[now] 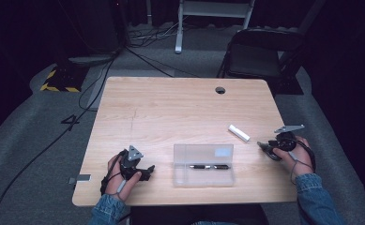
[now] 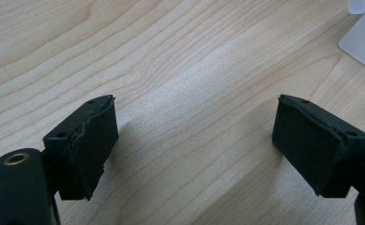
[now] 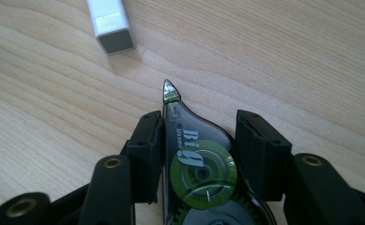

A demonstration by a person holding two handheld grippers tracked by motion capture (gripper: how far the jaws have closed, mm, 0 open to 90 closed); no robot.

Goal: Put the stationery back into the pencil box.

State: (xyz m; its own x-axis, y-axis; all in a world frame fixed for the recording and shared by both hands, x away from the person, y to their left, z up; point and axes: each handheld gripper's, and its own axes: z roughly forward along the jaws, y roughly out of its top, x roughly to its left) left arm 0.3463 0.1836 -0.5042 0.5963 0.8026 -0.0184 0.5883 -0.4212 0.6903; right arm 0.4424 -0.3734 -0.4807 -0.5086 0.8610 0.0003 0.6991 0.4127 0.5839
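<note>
Hands are resting low at the near corners of the table [image 1: 180, 101], one at each side, denim sleeves coming in from the bottom edge. The left gripper [image 1: 140, 171] is lying by the near left edge, jaws pointing toward the middle and standing wide apart over bare wood, nothing between them. The right gripper [image 1: 267, 149] is sitting at the far right edge, pointing inward; its jaws are clamping one correction tape dispenser [image 3: 196, 159], a clear, green-geared body whose pointed tip is sticking out forward just above the wood. In the right gripper view both pads are pressing its flanks.

Between the two hands one clear plastic case [image 1: 203, 165] is lying flat and closed, with one dark pen [image 1: 209, 166] inside it. Just beyond the dispenser's tip one white cap [image 1: 239, 133] is lying on its side, apart from the tip. Farther off, one round cable hole [image 1: 220, 90] is showing near the far edge, and beyond the table one black folding chair [image 1: 255, 54] is standing on grey carpet.
</note>
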